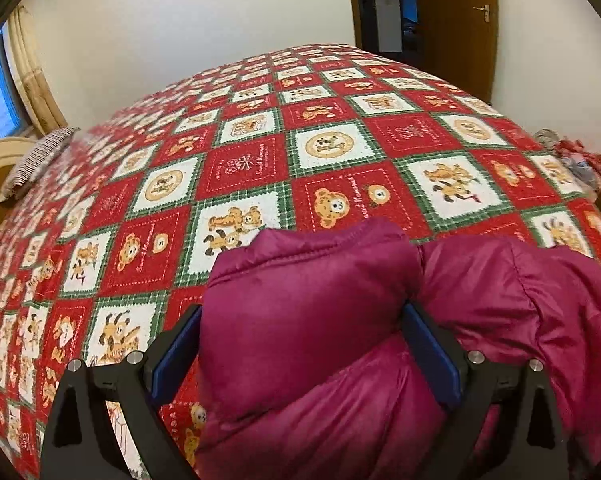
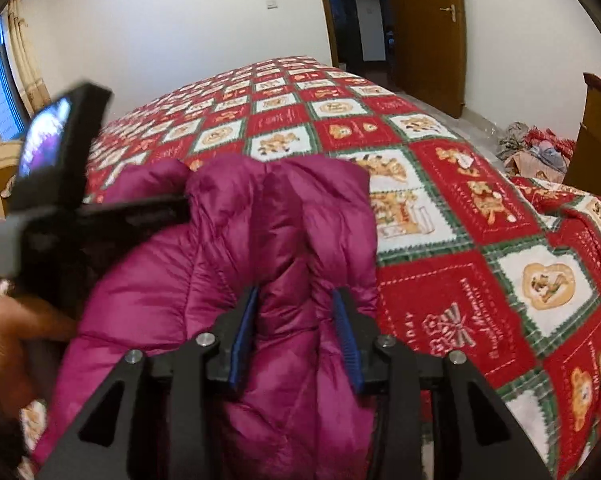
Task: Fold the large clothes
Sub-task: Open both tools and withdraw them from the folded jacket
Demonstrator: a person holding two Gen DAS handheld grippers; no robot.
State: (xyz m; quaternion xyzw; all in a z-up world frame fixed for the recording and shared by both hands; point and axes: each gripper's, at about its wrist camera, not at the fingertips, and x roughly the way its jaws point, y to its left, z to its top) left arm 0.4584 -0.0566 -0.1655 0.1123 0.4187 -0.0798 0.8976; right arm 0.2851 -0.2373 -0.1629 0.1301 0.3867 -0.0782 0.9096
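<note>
One magenta padded jacket (image 1: 332,320), bunched up over the near part of one bed with a red checked bear blanket (image 1: 260,140). Two tools on it: left tool (image 1: 306,354) pinches a thick fold between its blue pads; right tool (image 2: 296,344) likewise clamps a fold (image 2: 292,280) just ahead of it. Left tool's body shows at the right tool's left, against the jacket.

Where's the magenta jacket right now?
The magenta puffer jacket is bunched at the near edge of the bed's red checked blanket, gripped by both the left gripper and right gripper.
</note>
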